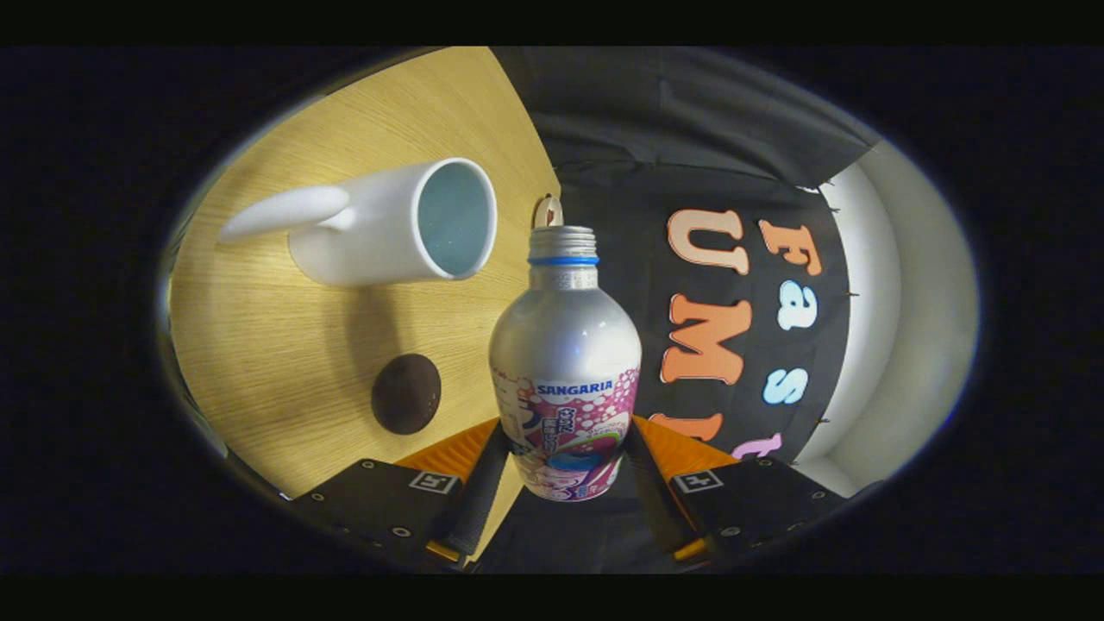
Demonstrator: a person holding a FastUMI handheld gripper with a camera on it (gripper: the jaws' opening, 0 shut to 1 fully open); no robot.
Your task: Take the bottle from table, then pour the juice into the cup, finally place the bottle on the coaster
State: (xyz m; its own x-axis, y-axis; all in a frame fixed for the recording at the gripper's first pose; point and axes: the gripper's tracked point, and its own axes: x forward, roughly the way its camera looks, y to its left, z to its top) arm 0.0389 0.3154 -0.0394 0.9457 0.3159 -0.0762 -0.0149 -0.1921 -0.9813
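Observation:
My gripper point(565, 448) is shut on the silver bottle point(565, 345), both orange-and-black fingers point(483, 483) pressing its pink-labelled lower body. The bottle is uncapped, with a blue ring under its threaded mouth. The whole view is rolled, so the wooden table point(285, 379) stands tilted beside the bottle. A white cup point(388, 226) with a long handle stands on the table, its pale blue inside turned toward the bottle's mouth, a short gap apart. A dark round coaster point(406, 393) lies on the table, nearer my fingers than the cup. No liquid shows leaving the mouth.
The table's edge point(526, 164) runs just behind the bottle's mouth, with the booth's black cloth wall point(690, 172) beyond it. A small light ring-shaped thing point(548, 211) pokes up behind the bottle's mouth at that edge.

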